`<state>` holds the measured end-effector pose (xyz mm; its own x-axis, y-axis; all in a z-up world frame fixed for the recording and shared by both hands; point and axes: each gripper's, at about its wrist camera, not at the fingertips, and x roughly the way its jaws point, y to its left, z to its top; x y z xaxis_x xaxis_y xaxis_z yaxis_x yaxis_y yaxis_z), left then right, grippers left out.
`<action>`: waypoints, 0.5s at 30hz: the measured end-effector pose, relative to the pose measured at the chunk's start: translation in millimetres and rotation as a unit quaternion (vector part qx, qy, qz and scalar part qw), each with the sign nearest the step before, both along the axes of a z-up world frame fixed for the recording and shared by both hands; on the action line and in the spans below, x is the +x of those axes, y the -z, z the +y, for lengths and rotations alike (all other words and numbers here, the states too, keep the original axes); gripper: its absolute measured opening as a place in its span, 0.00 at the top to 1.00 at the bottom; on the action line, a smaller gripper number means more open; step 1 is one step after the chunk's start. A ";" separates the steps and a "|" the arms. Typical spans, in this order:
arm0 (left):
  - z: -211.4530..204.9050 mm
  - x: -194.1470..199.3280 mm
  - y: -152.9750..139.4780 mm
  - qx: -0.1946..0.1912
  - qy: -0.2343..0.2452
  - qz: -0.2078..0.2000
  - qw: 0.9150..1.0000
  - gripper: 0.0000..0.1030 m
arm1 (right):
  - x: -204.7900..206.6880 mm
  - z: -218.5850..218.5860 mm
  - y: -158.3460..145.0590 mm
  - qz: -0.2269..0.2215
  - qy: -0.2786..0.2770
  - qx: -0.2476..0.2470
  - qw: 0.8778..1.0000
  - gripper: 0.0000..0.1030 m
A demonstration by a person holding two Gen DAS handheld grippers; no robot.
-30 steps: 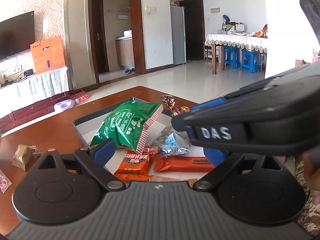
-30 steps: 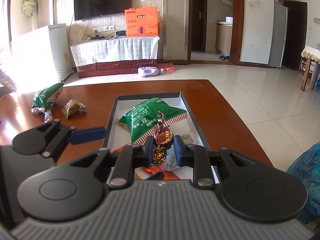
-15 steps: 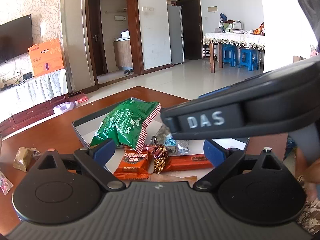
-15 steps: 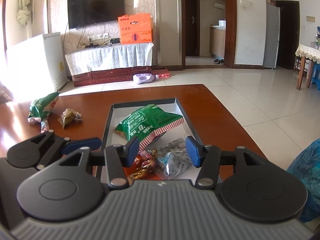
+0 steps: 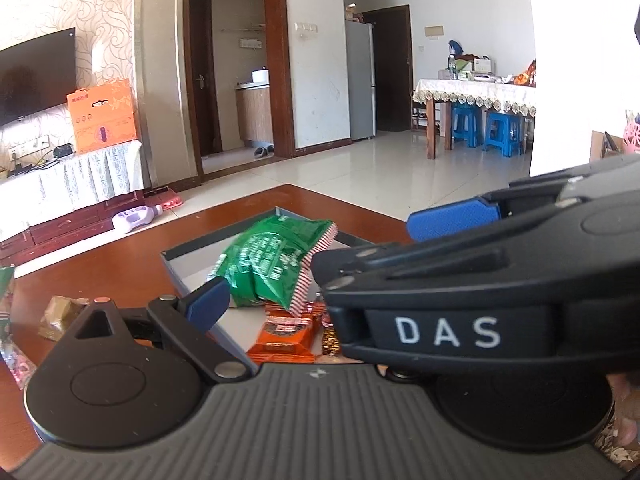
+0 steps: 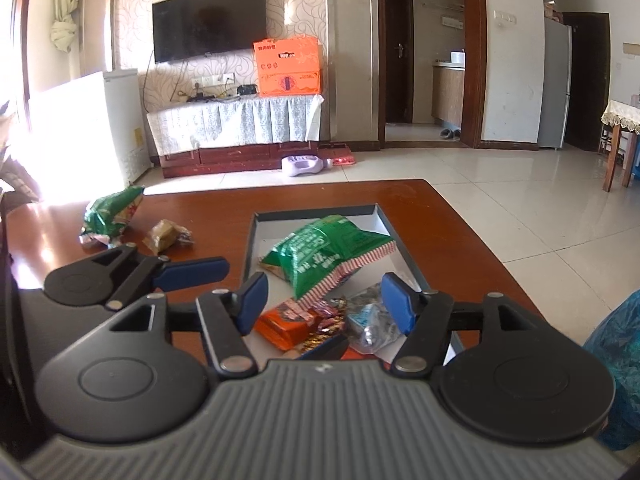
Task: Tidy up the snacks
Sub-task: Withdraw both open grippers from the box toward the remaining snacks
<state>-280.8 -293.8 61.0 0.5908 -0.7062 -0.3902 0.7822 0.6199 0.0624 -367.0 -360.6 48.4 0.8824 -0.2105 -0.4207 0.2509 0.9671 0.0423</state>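
Several snacks lie heaped in a shallow grey tray (image 6: 404, 246) with a white floor, set on a reddish-brown table (image 6: 452, 220). On top is a green bag (image 6: 324, 254) with white print and a red-and-white striped edge, puffed and crinkled, tilted across the tray's middle. Below it, nearer the camera, lie an orange packet (image 6: 284, 326) with dark lettering, a gold-and-red foil candy (image 6: 324, 330) and a silvery pouch (image 6: 370, 322) with a blue label, all touching one another.

The right gripper (image 6: 324, 300) hangs above this near end of the tray; its jaws have just been opening and now stand apart with nothing pressed between the blue pads, the snacks lying loose under them.

The left gripper (image 5: 316, 296) shows only one blue pad in its own view, over the tray's near left edge; the right gripper's black body covers the other, so I cannot tell how its jaws stand.

Out on the table, well left of the tray, rest a second green bag (image 6: 112, 214) and a brown wrapped sweet (image 6: 164, 234).
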 end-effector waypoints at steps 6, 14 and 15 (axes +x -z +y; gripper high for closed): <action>30.2 1.2 -11.3 -0.005 -0.022 -0.014 1.000 0.04 | -5.3 16.4 -6.7 -0.035 -0.021 0.036 0.999 0.24; 72.3 6.2 -18.1 0.007 -0.048 -0.031 0.998 0.02 | 4.1 55.4 -13.4 -0.051 -0.056 0.027 0.997 0.22; 78.1 6.9 -18.5 0.009 -0.052 -0.032 0.998 0.02 | 4.6 58.4 -13.4 -0.051 -0.059 0.028 0.997 0.22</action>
